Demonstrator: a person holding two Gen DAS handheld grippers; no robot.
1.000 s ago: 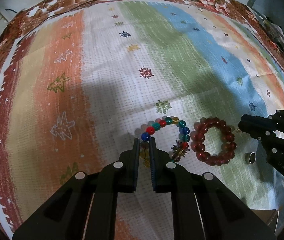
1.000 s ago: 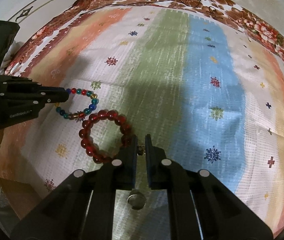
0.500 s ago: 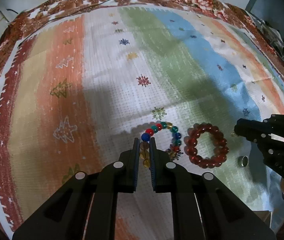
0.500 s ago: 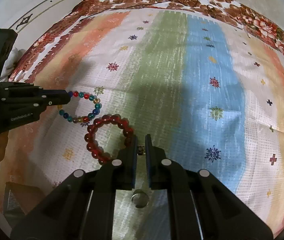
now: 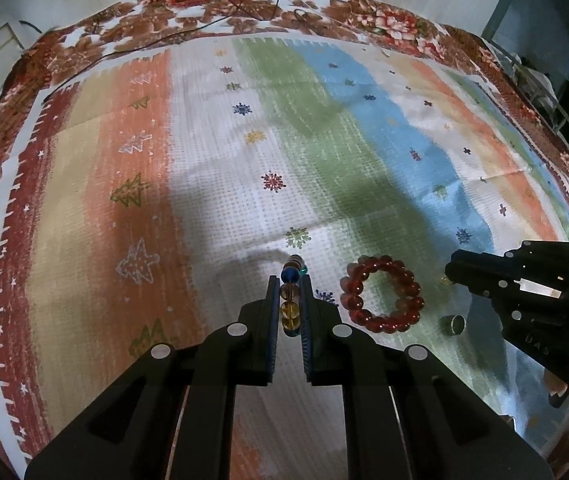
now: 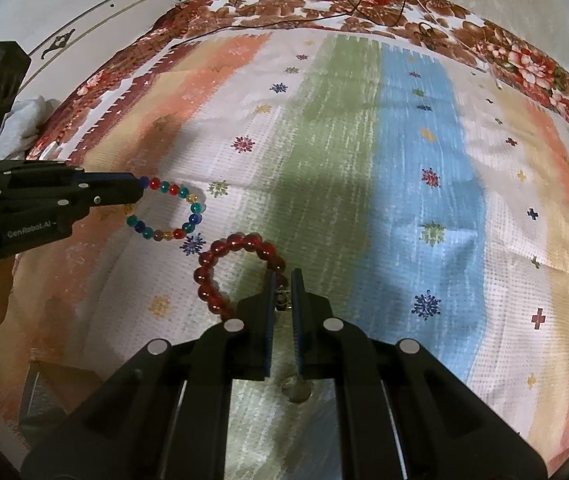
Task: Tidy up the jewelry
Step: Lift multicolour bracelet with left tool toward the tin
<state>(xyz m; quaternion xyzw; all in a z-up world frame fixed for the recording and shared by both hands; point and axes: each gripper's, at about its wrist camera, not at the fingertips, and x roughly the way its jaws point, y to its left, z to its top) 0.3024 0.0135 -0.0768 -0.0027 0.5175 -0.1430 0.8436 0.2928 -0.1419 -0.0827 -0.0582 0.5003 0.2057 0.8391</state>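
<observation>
My left gripper (image 5: 289,285) is shut on a multicoloured bead bracelet (image 5: 289,300) and holds it lifted above the striped cloth; in the right wrist view the bracelet (image 6: 172,212) hangs as a loop from the left gripper (image 6: 140,189). A dark red bead bracelet (image 5: 382,297) lies on the cloth to its right, also in the right wrist view (image 6: 224,264). My right gripper (image 6: 282,292) is shut on a small metal piece (image 6: 282,298), just right of the red bracelet. A silver ring (image 5: 454,324) lies near it, also in the right wrist view (image 6: 296,390).
A striped, patterned cloth (image 5: 204,160) covers the table, with a floral border (image 5: 244,4) at the far edge. A black cable (image 6: 324,20) lies on the border. A brown box corner (image 6: 48,392) shows at the lower left of the right wrist view.
My left gripper has lifted the multicoloured bracelet off the cloth, so it now hangs from the jaws. The red bracelet, ring and right gripper have barely moved.
</observation>
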